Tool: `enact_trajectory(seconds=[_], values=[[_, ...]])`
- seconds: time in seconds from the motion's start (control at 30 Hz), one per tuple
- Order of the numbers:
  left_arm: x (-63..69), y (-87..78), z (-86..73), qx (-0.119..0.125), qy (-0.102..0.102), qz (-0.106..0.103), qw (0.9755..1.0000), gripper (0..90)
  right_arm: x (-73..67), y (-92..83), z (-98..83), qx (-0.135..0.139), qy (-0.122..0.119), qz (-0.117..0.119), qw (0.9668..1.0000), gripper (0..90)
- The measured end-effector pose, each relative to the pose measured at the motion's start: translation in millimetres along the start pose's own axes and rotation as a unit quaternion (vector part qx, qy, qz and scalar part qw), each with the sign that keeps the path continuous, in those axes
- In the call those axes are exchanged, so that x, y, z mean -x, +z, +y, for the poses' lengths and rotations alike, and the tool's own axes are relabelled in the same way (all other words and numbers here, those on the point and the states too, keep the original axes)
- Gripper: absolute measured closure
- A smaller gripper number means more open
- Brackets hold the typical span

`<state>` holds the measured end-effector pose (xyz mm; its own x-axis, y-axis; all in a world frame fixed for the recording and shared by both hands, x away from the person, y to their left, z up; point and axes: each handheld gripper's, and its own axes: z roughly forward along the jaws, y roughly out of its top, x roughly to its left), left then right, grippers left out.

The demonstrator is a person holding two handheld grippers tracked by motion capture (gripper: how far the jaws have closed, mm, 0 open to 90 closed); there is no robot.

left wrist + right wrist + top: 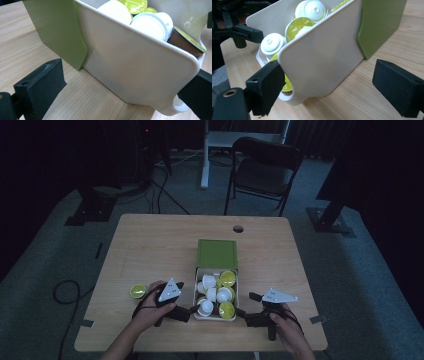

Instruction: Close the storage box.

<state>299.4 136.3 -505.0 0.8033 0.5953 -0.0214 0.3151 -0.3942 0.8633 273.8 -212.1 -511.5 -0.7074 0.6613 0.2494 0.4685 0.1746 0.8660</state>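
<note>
A white tray (216, 318) of green-lidded and white coffee capsules (225, 295) sticks out of a green sleeve (217, 254) at the table's middle front. My left gripper (192, 310) is at the tray's near left corner and my right gripper (240, 313) at its near right corner. In the left gripper view, the left gripper (120, 92) is open, its jaws straddling the corner of the tray wall (130, 62) beside the sleeve (57, 32). The right gripper (332, 87) is open too, one jaw against the tray's front end (324, 60), the other out over bare wood.
One loose green-lidded capsule (137, 291) lies on the table left of my left hand. A cable hole (238, 228) sits near the far edge. A dark chair (265, 165) stands beyond the table. The near edge runs just under both hands.
</note>
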Motion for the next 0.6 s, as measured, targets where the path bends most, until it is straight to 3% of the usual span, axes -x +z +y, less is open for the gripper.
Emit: enact_trajectory(seconds=[0.4, 0.6], values=[[-6.7, 5.7, 2.8, -0.001, -0.006, -0.005, 1.0, 0.9, 6.5, 2.7, 3.1, 0.002, 0.004, -0.007, 1.0, 10.7], [-9.4, 7.7, 4.9, -0.001, 0.0, 0.004, 1.0, 0.9, 9.3, 5.2, 6.9, 0.0, -0.005, -0.014, 0.9999, 10.7]])
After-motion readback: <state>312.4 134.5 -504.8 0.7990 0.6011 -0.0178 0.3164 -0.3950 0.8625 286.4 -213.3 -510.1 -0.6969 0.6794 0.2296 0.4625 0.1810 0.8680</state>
